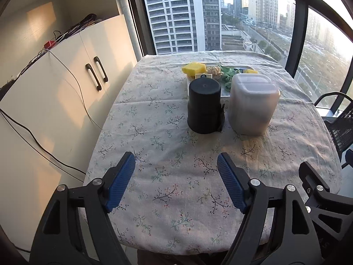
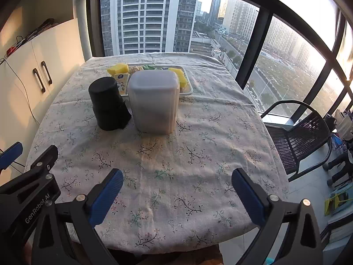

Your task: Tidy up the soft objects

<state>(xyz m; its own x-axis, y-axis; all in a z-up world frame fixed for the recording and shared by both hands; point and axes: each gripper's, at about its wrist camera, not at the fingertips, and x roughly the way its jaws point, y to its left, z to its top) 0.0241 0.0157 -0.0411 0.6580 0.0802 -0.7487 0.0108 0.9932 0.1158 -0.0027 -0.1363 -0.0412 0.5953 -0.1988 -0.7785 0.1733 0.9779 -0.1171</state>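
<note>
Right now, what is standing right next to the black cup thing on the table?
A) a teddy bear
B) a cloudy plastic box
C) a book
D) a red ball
B: a cloudy plastic box stands just right of the black container on the flowered tablecloth.

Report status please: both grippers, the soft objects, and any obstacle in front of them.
Left gripper open, empty. Right gripper open, empty. Soft objects in tray at far side. Black container and grey container stand before it.
</note>
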